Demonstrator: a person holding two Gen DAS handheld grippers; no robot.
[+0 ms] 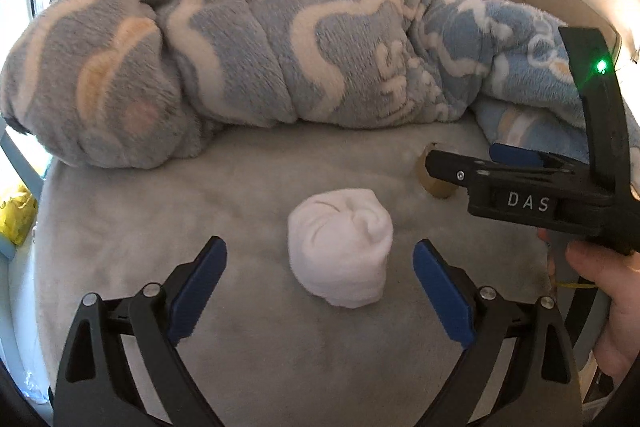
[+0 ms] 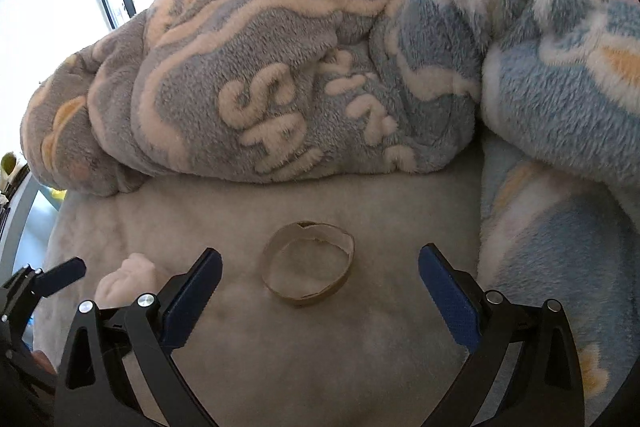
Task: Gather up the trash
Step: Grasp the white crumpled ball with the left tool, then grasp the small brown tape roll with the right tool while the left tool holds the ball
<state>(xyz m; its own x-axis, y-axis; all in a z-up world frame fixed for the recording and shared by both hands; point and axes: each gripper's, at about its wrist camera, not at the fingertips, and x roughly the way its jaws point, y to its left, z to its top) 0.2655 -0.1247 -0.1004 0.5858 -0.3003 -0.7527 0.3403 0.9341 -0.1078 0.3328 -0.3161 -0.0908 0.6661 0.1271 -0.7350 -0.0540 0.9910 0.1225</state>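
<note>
A white crumpled wad [image 1: 340, 247] lies on the grey bed sheet [image 1: 200, 195], between and just ahead of my open left gripper [image 1: 320, 259]. It also shows at the left of the right wrist view [image 2: 124, 279]. A brown cardboard ring [image 2: 308, 263] lies on the sheet just ahead of my open right gripper [image 2: 320, 263]. In the left wrist view the ring [image 1: 434, 187] is partly hidden behind the right gripper [image 1: 460, 163], which comes in from the right. Both grippers are empty.
A bulky blue-grey fleece blanket [image 1: 260, 59] is piled across the back of the bed and wraps round the right side [image 2: 560, 87]. A yellow object [image 1: 16, 215] sits beyond the bed's left edge. A window [image 2: 48, 7] is at far left.
</note>
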